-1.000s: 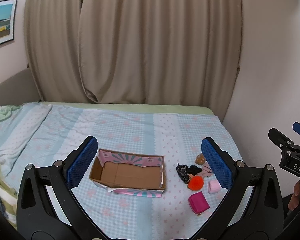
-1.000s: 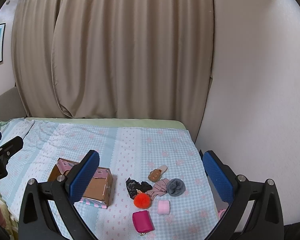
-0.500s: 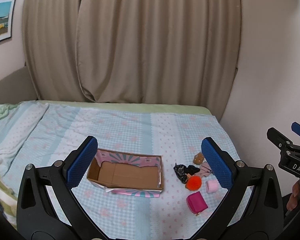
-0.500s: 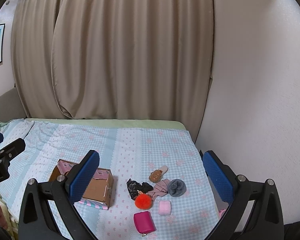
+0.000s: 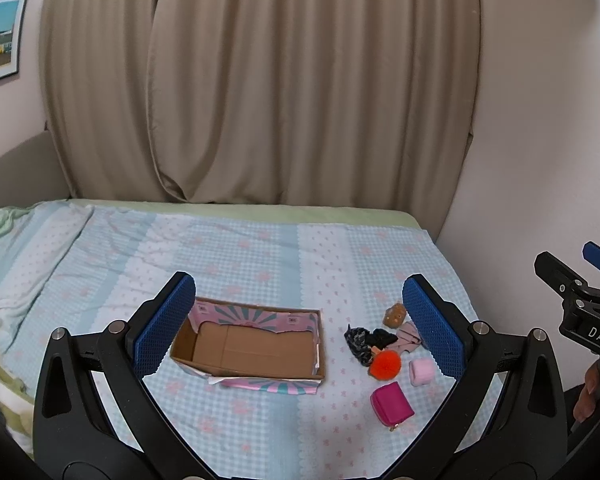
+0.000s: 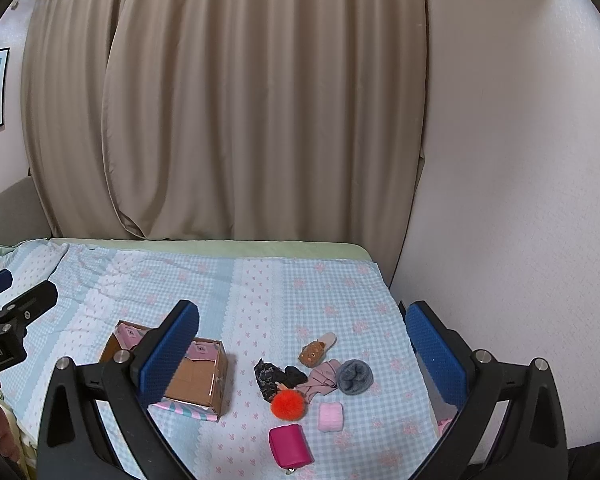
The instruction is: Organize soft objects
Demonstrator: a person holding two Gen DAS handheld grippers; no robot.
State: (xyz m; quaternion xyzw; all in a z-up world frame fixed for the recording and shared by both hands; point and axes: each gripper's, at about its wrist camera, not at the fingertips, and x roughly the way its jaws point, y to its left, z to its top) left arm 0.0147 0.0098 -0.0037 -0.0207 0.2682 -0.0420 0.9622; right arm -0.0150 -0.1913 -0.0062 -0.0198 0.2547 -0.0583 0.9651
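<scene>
On bed [image 5: 260, 256]: box [image 5: 252, 350] empty, soft pile [image 6: 312, 380] untouched beside it; left gripper [image 5: 300, 322] and right gripper [image 6: 302, 350] spread wide, holding nothing. All sorting left.

Soft even indoor light, faint shadows, no glare, sharp focus, strong fisheye bending, dark vignetted corners

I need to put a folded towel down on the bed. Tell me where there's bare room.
Free: the wide stretch of bedspread between the curtain and the box, and the strip between the box and the pile. The box floor is bare too. Crowded: the right side, where the orange pompom, pink pouch, pink roll and grey sock cluster.
</scene>
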